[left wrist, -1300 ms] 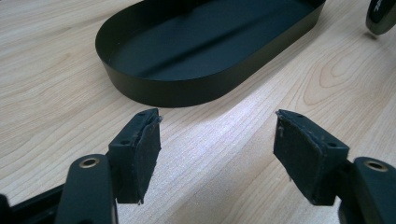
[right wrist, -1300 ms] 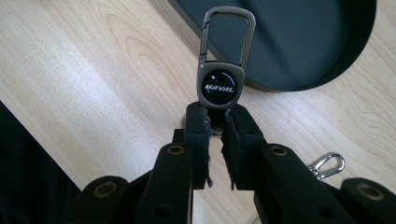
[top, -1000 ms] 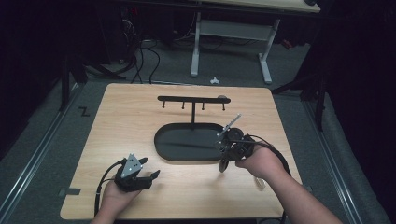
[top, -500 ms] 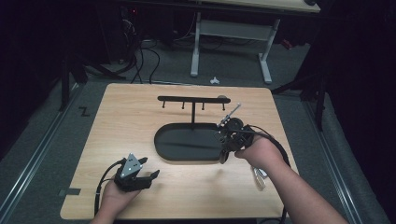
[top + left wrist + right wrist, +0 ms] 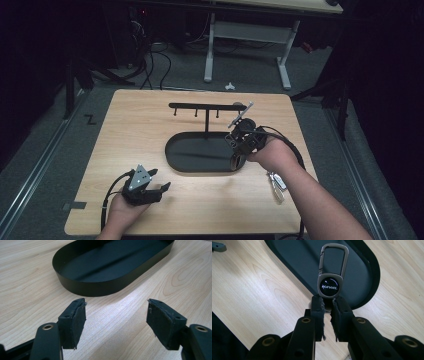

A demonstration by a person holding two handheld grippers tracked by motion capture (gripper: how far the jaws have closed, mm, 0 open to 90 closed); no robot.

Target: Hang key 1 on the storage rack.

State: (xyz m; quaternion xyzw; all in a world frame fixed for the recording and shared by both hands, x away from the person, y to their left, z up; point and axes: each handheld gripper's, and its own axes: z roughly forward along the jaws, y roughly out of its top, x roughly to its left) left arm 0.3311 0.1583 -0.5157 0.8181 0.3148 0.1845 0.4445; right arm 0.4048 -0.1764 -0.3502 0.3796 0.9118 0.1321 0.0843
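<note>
A grey metal carabiner keychain (image 5: 331,285) with a round black "NAVAL" badge sticks out of my right gripper (image 5: 327,303), which is shut on its lower end. In the high view the right gripper (image 5: 239,129) hangs over the right end of the black oval tray (image 5: 175,150), and the carabiner (image 5: 241,115) points up toward the right end of the black hook rack (image 5: 200,106). My left gripper (image 5: 161,190) rests on the table near the front left, open and with nothing in it. Its pads (image 5: 75,320) face the tray (image 5: 82,287).
A small pale metal object (image 5: 276,186) lies on the table beside the right forearm. The rack's post (image 5: 206,122) rises from the tray's far side. A cable (image 5: 292,147) loops from the right gripper. Beyond the table's far edge stand desk legs (image 5: 210,50) and floor cables.
My right gripper has risen and moved a little toward the rack, carrying the carabiner. The left gripper has stayed where it was.
</note>
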